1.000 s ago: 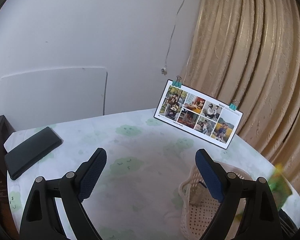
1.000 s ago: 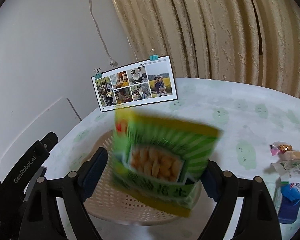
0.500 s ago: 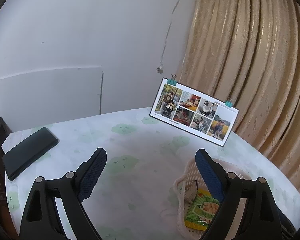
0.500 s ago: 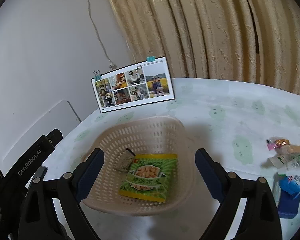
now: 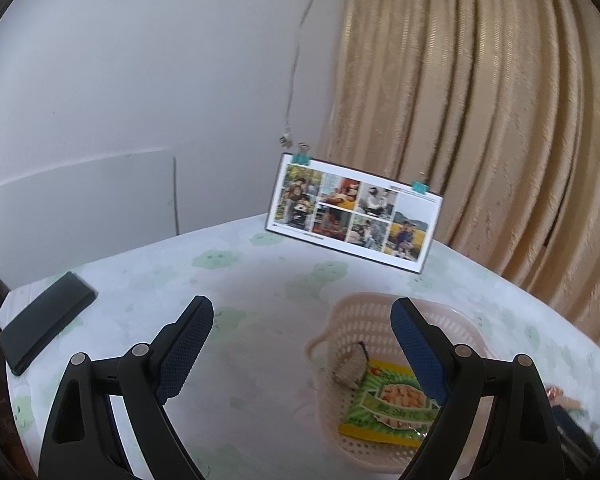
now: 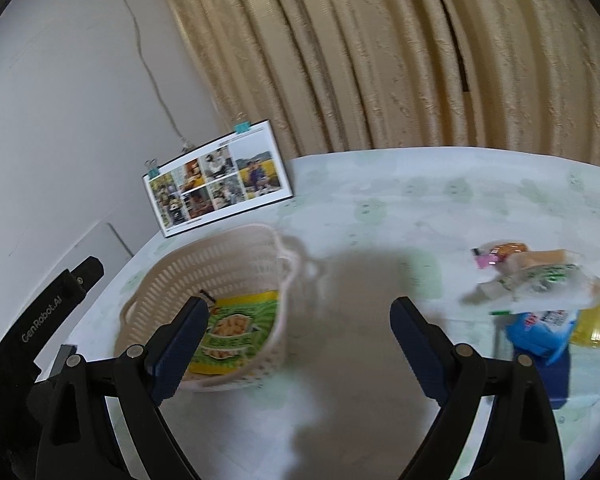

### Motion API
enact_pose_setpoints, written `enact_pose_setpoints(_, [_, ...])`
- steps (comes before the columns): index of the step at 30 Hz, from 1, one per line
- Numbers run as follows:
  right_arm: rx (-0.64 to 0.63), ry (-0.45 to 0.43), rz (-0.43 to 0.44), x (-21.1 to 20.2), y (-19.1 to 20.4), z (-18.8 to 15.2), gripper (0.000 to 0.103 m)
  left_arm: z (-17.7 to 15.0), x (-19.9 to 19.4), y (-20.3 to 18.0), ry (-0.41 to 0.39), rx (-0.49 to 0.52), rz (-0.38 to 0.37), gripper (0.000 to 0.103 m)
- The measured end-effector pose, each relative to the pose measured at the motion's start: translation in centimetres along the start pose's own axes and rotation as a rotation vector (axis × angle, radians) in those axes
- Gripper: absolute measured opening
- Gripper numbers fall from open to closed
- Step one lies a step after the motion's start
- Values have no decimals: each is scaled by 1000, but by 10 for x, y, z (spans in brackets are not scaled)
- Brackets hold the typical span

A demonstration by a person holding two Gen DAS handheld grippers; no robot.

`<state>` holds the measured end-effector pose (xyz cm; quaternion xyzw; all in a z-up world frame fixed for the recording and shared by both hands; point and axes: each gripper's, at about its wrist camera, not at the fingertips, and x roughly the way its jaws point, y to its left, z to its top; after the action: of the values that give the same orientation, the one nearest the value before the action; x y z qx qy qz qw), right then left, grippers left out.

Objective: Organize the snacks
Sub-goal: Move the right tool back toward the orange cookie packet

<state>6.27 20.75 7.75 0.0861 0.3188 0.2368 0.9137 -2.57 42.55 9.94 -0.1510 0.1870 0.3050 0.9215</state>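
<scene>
A pale perforated basket (image 5: 352, 320) (image 6: 216, 258) stands on the table. Inside it lies a green snack bag (image 5: 388, 404) (image 6: 236, 328) and a small dark wrapper (image 5: 350, 362). My left gripper (image 5: 302, 332) hovers open above the table, its right finger over the basket. My right gripper (image 6: 296, 332) is open and empty, above bare table between the basket and a pile of snacks (image 6: 540, 292) at the right. The pile holds a white-green packet, a blue packet (image 6: 540, 328), a yellow one and an orange-pink one.
A photo calendar (image 5: 354, 210) (image 6: 216, 184) with teal clips stands behind the basket. A black phone-like slab (image 5: 44, 322) lies at the table's left edge. Beige curtains and a white wall back the table. The left gripper's body (image 6: 40, 320) shows left of the basket.
The green bag left my right gripper and landed in the basket. My right gripper has since swung right toward the snack pile. The left view turned toward the basket.
</scene>
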Motion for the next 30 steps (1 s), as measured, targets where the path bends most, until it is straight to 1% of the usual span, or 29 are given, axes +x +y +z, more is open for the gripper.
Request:
enact_pose_setpoints(6, [38,-36,-60,-17,-29,-2,91,-8,-8,-20,-16,78,-42,92])
enact_pose_setpoints(13, [100,-53,-125,-33,-70,-6,91,-15,-19,-38,-34,145,-95,92])
enact_pose_setpoints(20, [136,-75,-173,-50,-101,-12,91,-21,-22,-49,-42,188,-119,93])
enact_pose_setpoints(24, [165,-91,-211,-65,-125,-14,91,-26,-25,-56,-50,218,-131,93])
enact_pose_setpoints(30, [201,-98,-270,-85,-164,-20,91,-37,-37,-73,-79,292,-158,93])
